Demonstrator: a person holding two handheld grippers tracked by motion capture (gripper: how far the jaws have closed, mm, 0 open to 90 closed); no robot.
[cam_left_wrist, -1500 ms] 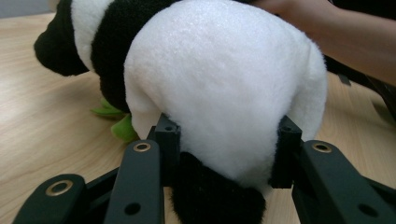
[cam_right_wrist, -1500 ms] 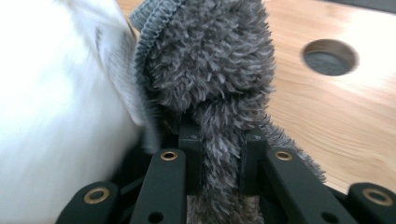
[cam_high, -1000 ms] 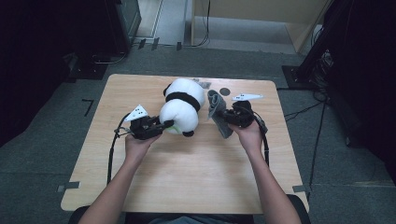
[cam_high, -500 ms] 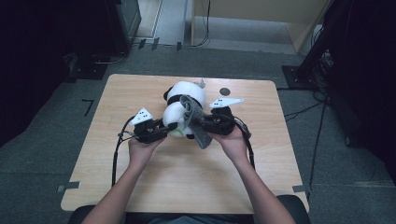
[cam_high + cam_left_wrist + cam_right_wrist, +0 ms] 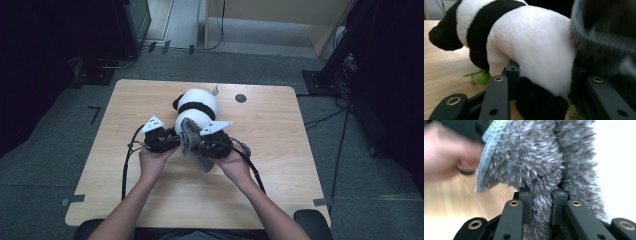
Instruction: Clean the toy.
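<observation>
Black-and-white plush panda (image 5: 196,107), fuzzy grey cloth (image 5: 190,136), pale wood table (image 5: 280,150).

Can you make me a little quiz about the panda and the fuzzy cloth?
1. True or false: the right gripper is shut on the grey cloth.
2. What does the left gripper squeeze? A) the cloth B) the panda C) a cable
3. Fill in: in the high view, the cloth lies against the panda's ____ end, the one nearer the person.

Key:
1. True. Its jaws pinch a fold of the cloth.
2. B. The jaws sit on either side of the panda's white and black plush.
3. Near, or lower. The panda's far end points away across the table.
</observation>
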